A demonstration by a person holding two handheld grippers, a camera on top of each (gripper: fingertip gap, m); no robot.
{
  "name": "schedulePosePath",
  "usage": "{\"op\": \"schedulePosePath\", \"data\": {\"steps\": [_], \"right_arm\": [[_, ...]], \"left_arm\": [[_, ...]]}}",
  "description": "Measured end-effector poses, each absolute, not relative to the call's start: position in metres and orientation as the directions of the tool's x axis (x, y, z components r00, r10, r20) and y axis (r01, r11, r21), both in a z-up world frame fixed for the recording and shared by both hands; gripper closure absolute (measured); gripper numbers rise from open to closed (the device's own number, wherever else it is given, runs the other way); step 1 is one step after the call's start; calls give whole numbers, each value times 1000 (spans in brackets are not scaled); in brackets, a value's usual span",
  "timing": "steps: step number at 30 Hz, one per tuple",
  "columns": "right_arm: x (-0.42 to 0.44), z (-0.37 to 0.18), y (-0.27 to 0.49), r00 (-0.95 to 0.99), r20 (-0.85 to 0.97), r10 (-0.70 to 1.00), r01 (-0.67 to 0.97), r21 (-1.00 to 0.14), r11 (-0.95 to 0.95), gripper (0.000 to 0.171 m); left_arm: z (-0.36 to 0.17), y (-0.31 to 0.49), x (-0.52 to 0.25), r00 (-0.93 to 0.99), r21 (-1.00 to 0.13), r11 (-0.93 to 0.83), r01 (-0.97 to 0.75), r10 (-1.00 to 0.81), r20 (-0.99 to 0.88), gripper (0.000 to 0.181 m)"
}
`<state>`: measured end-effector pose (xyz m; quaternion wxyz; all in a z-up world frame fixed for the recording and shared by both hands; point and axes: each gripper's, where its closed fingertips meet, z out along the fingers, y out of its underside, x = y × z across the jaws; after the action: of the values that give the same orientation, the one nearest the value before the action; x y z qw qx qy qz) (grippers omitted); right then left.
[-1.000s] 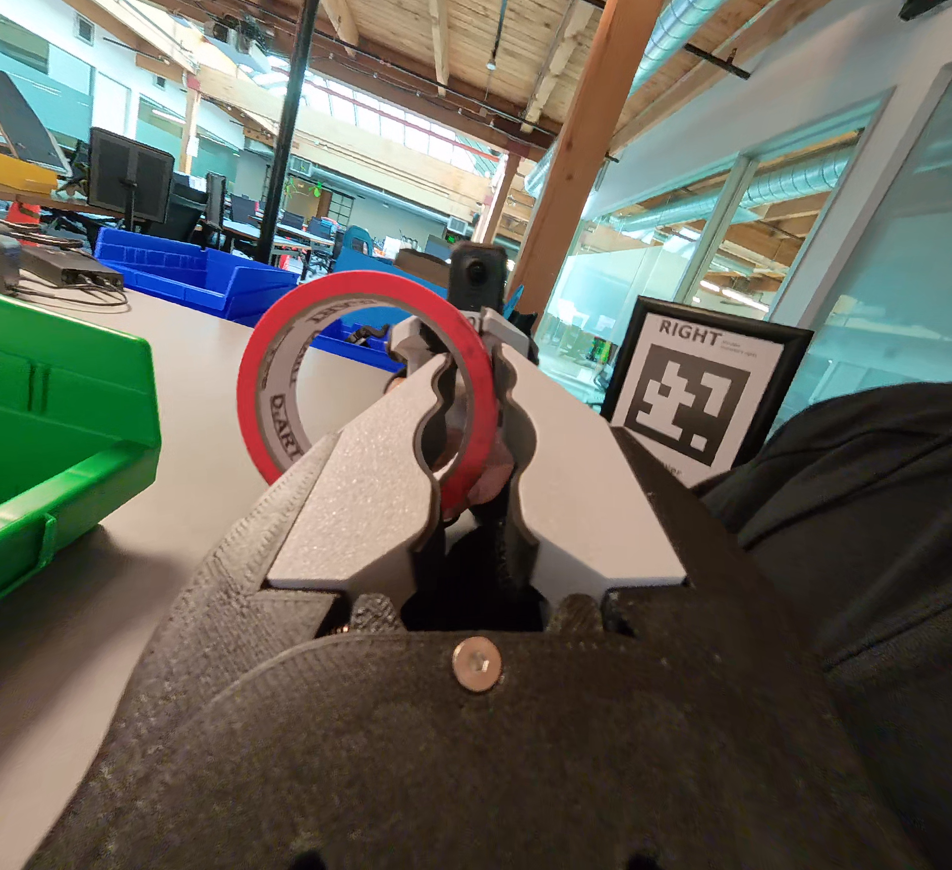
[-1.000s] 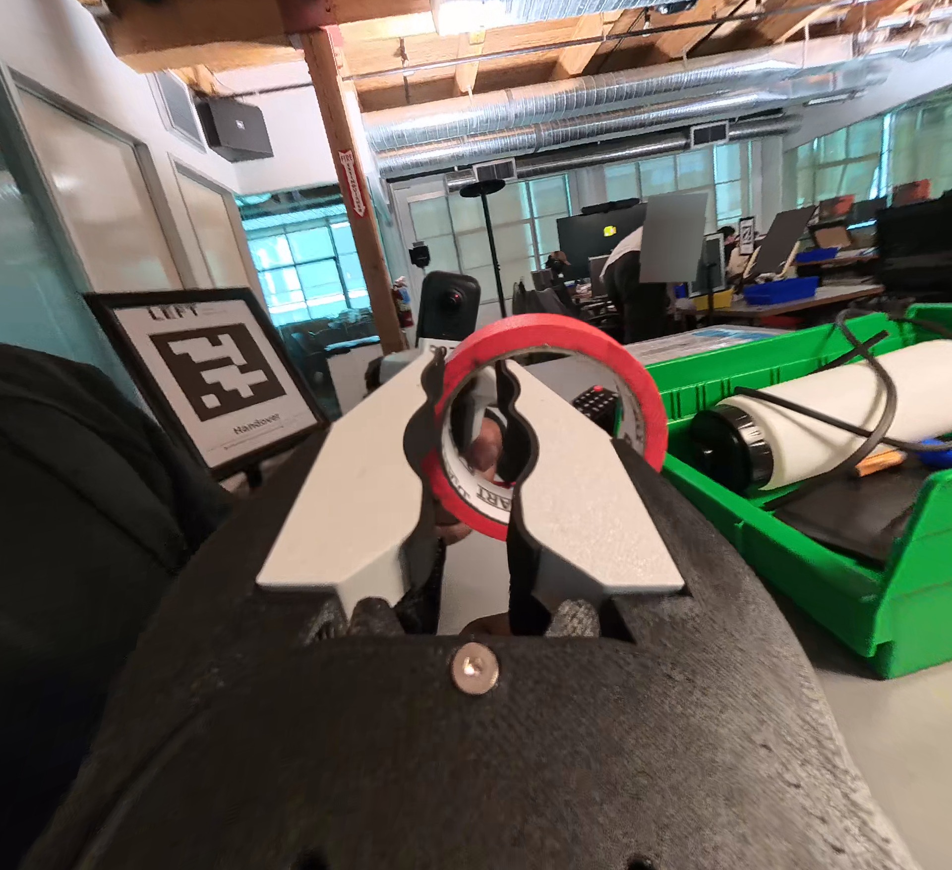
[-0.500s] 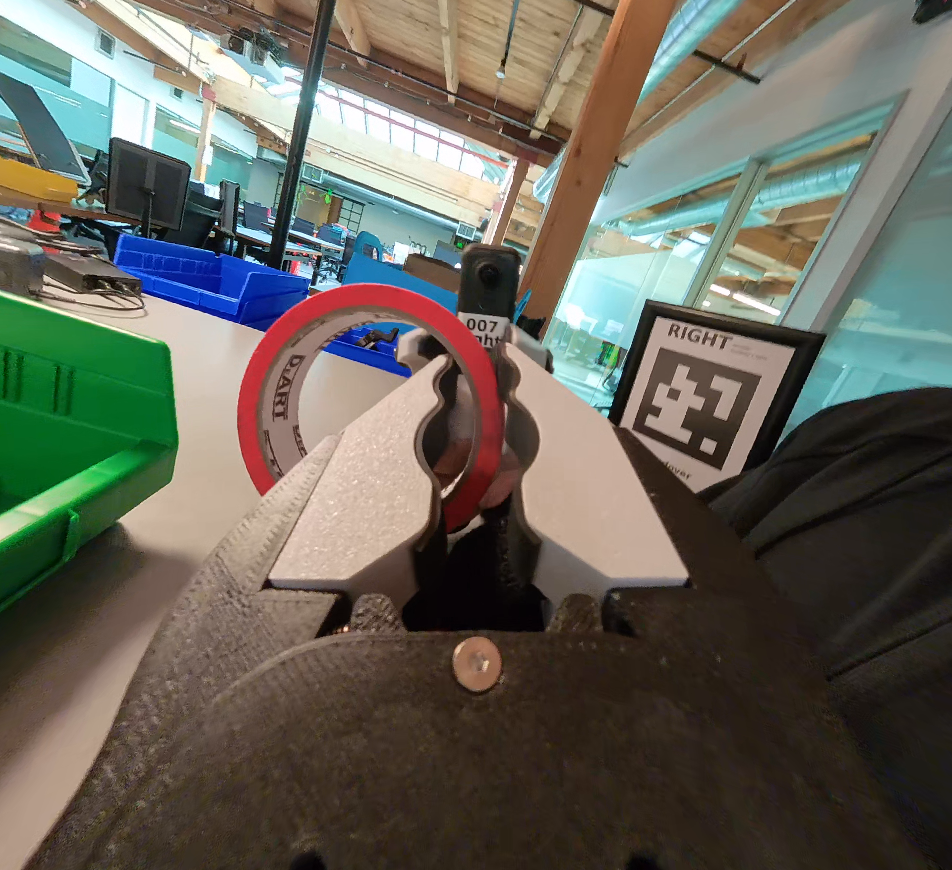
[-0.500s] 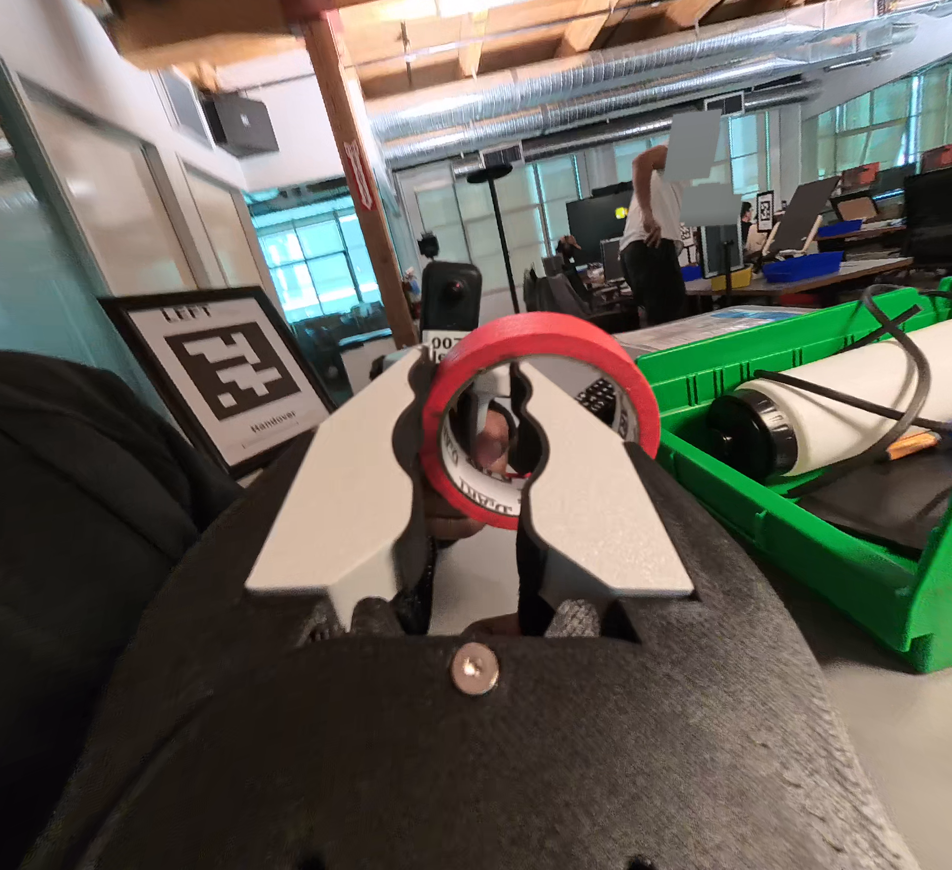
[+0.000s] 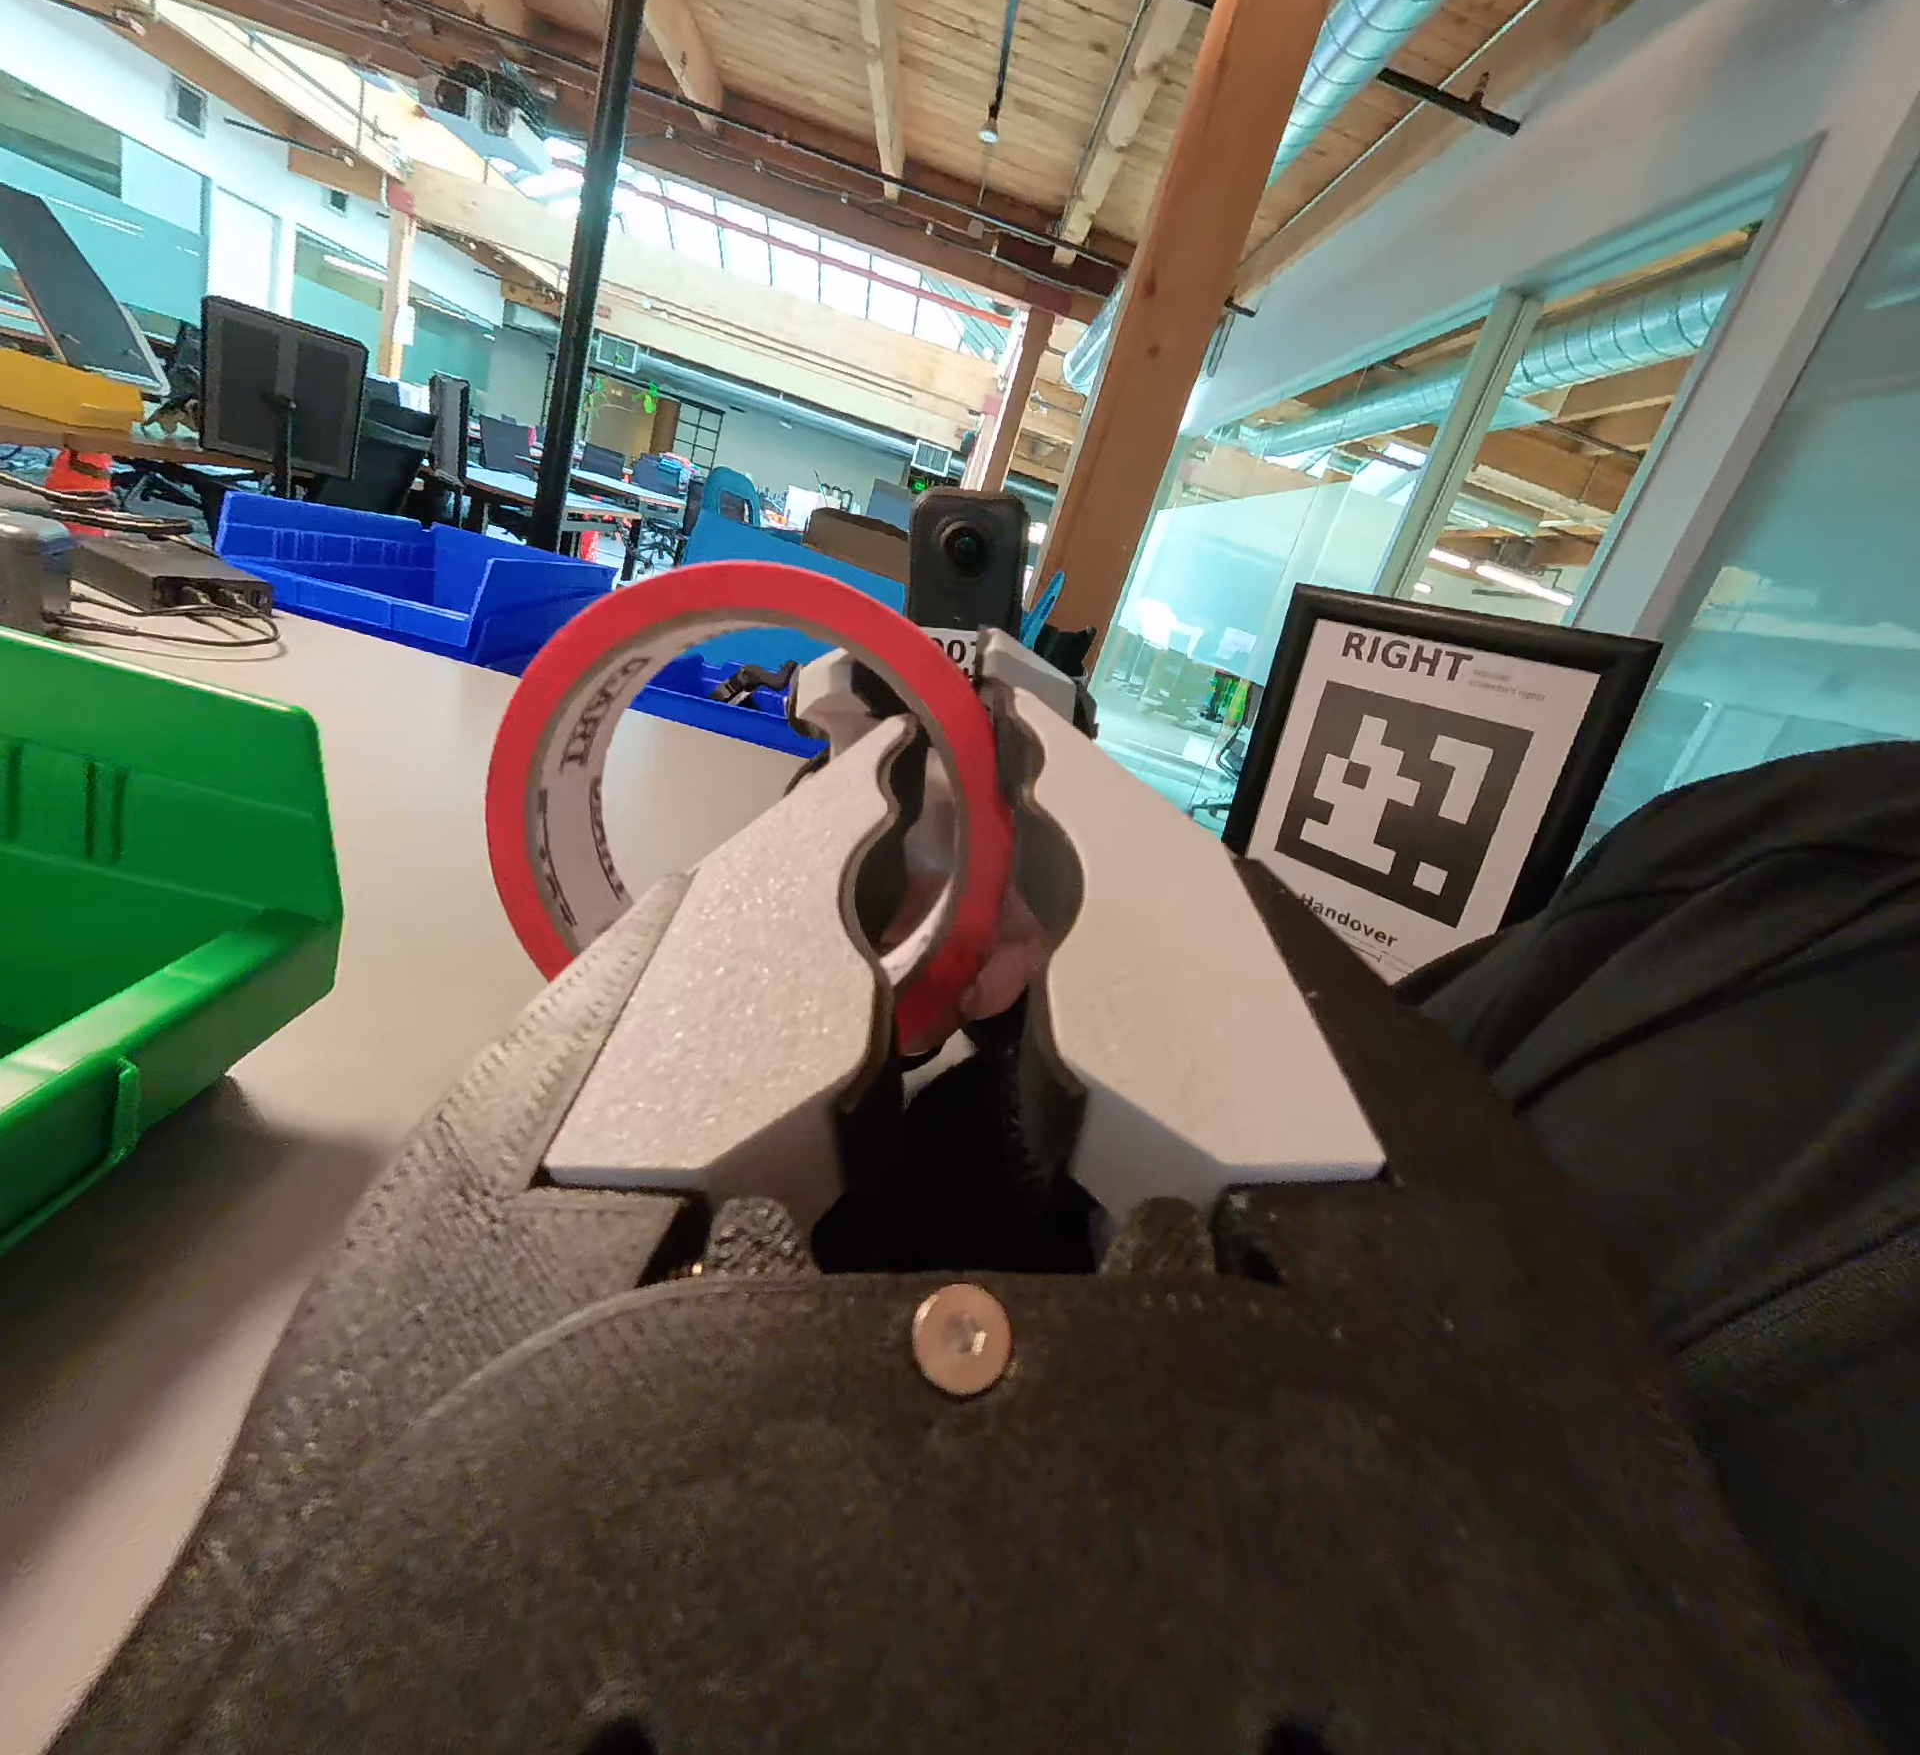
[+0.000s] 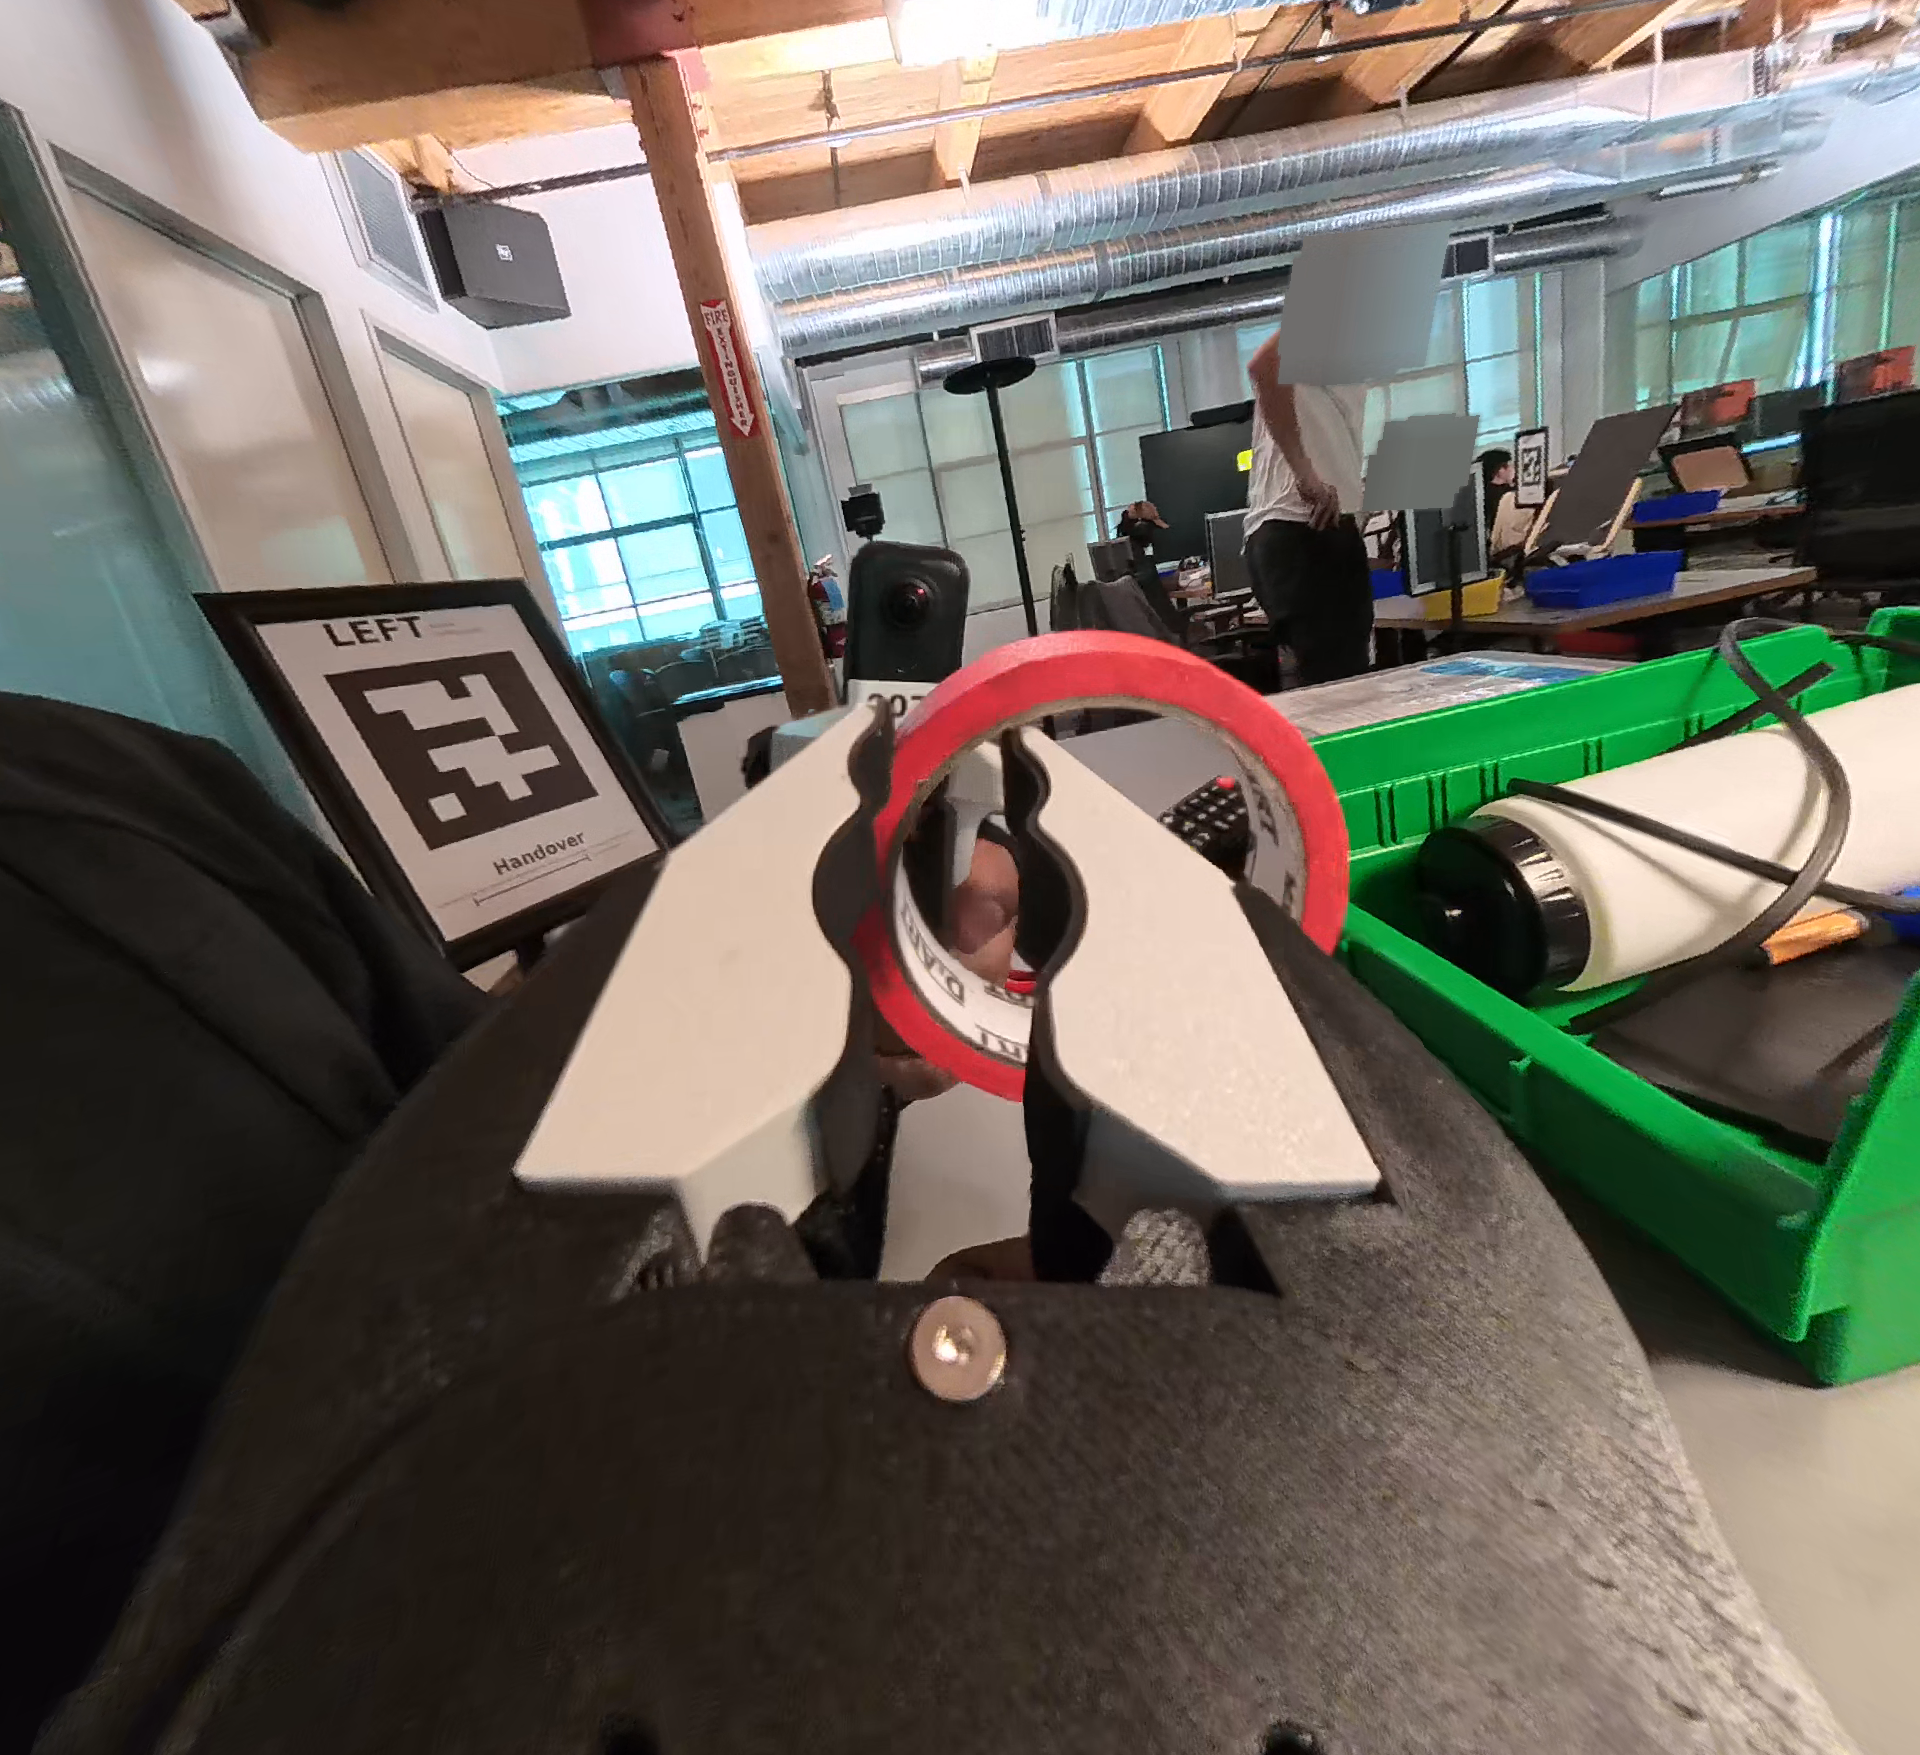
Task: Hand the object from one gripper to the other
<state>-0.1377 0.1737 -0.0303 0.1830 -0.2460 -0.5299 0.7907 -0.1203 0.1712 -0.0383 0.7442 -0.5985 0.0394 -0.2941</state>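
Observation:
A red tape roll [image 5: 727,585] stands upright in the air between my two grippers, which face each other above the grey table [image 5: 416,801]. My left gripper [image 5: 951,718] is shut on the roll's right wall, one finger inside the ring and one outside. My right gripper [image 6: 945,739] is shut on the left wall of the same roll [image 6: 1143,666]. The right gripper's grey fingers [image 5: 1029,671] and camera show behind the roll in the left wrist view. A left gripper finger [image 6: 961,817] and a hand show through the ring in the right wrist view.
A green bin [image 6: 1558,1144] holding a white cylinder [image 6: 1683,843] and a black cable stands beside the roll, and shows in the left wrist view [image 5: 156,874]. Blue bins [image 5: 416,573] lie farther back. Framed marker cards [image 5: 1403,791] [image 6: 457,760] and a black sleeve [image 5: 1714,1030] flank the grippers. A person [image 6: 1309,562] stands far behind. Less than 4 cm separates the two grippers' tips.
Both grippers have kept their hold on the roll. The pair has drifted slightly and the roll's printed inner face has turned a little. The person in the background has stood up.

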Motion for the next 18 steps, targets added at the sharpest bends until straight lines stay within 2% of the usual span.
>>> {"op": "schedulePosePath", "data": {"steps": [6,7,11,16,18], "right_arm": [[-135,-34,166,-815,-119,567,-71,-951,-301,155],[-134,-35,165,-820,-121,560,-66,-951,-302,155],[-139,-33,171,-808,-189,558,-26,-935,-354,148],[-135,-31,171,-809,-133,573,-77,-942,-327,154],[-134,-35,165,-812,-102,574,-81,-955,-286,155]], "left_arm": [[-35,172,-130,808,-882,121,455,-471,353,160],[-35,171,-129,803,-881,120,458,-480,353,166],[-36,170,-127,818,-898,126,423,-479,318,164],[-38,173,-124,816,-901,106,420,-478,324,167],[-34,172,-131,808,-878,126,461,-469,357,158]]}}
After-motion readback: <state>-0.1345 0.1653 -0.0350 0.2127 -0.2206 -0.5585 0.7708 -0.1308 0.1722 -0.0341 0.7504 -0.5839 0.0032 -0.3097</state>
